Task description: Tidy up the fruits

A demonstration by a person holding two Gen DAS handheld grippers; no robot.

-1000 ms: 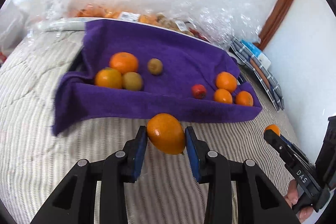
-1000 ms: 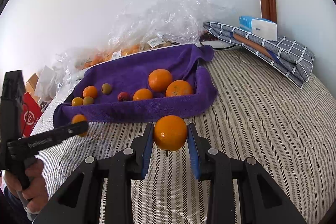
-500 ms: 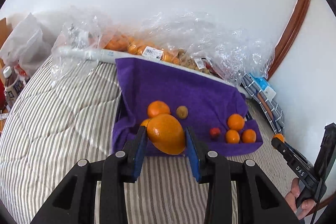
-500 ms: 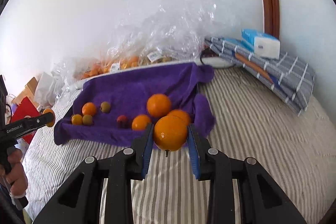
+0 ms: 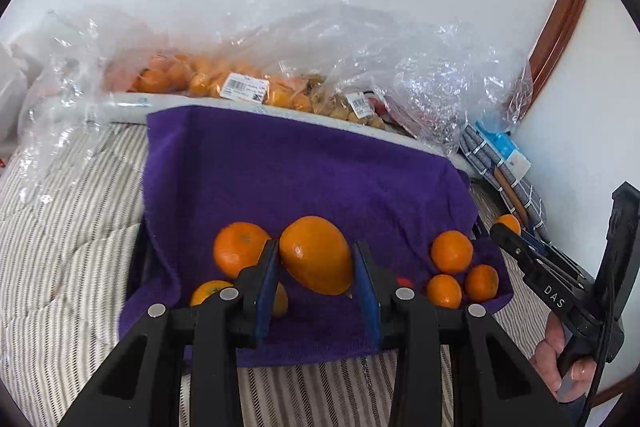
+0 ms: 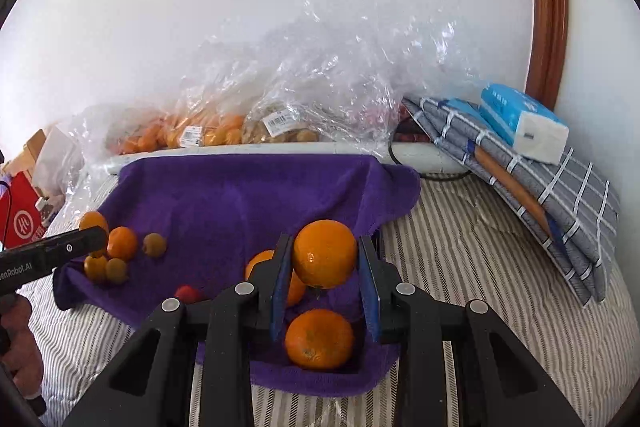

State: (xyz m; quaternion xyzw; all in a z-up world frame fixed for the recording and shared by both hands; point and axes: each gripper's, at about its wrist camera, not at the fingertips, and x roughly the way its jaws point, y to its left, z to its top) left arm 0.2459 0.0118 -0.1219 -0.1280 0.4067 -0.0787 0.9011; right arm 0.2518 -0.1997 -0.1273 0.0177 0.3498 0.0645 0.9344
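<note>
Both claws (image 5: 316, 269) (image 6: 325, 269) advanced over purple towel's (image 5: 320, 179) edge.

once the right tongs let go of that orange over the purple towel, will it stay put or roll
Probably rolls a little: the orange is round and smooth, held above the purple towel by the right tongs. The soft, sagging towel should likely cradle it, and the orange below may stop it.

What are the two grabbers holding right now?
Left gripper: closed on an oval orange.
Right gripper: closed on a round orange.
</note>
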